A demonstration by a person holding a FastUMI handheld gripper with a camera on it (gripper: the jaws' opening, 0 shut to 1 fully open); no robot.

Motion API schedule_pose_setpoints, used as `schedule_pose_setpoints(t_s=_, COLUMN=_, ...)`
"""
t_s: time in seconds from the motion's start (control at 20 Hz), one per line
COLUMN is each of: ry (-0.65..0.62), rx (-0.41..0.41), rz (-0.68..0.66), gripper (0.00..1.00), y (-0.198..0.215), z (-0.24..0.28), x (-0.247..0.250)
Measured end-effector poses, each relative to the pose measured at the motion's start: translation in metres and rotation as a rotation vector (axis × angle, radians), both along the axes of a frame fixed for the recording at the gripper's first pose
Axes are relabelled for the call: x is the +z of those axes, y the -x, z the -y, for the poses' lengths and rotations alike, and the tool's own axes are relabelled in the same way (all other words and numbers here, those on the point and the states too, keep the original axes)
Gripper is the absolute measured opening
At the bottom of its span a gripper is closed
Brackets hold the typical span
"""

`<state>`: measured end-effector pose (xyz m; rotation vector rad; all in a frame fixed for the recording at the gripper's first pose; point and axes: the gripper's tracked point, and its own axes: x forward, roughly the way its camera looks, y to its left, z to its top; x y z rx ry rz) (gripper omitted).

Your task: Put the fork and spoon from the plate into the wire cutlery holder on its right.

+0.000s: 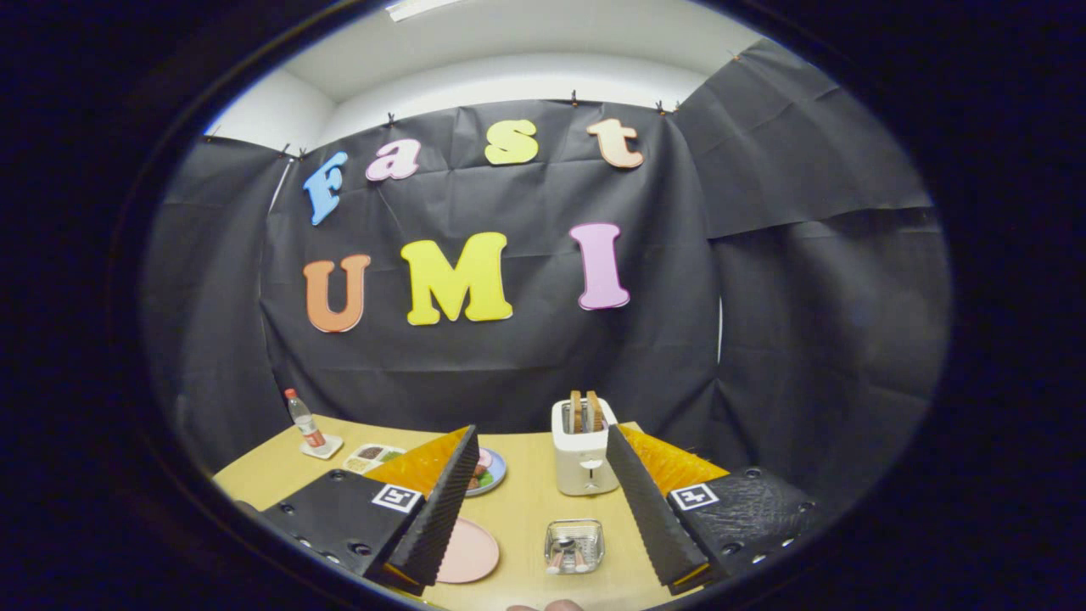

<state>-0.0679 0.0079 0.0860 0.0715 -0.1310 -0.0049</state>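
Below, wire cutlery holder [574, 546] sits between open hand-held gripper [543, 501] fingers.

My gripper [543, 509] hangs open above the table [526, 509], fingers spread wide. Between them sits the wire cutlery holder [574, 545] with utensils inside, beside the pink plate [471, 552]. A toaster [584, 454] stands beyond.

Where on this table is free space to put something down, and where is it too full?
Bare wood lies between the pink plate, the toaster and the wire cutlery holder, between the open tongs. Crowded: the far part by the bottle, snack tray and food plate.
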Motion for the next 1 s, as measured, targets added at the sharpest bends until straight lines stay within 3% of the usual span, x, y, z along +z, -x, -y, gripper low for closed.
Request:
schedule_pose_setpoints(t_s=0.65, ry=0.046, rx=0.011, rz=0.036, gripper=0.9, y=0.009, z=-0.007, x=0.014)
schedule_pose_setpoints(t_s=1.0, ry=0.016, rx=-0.023, rz=-0.009, gripper=0.91, y=0.006, z=-0.004, x=0.005)
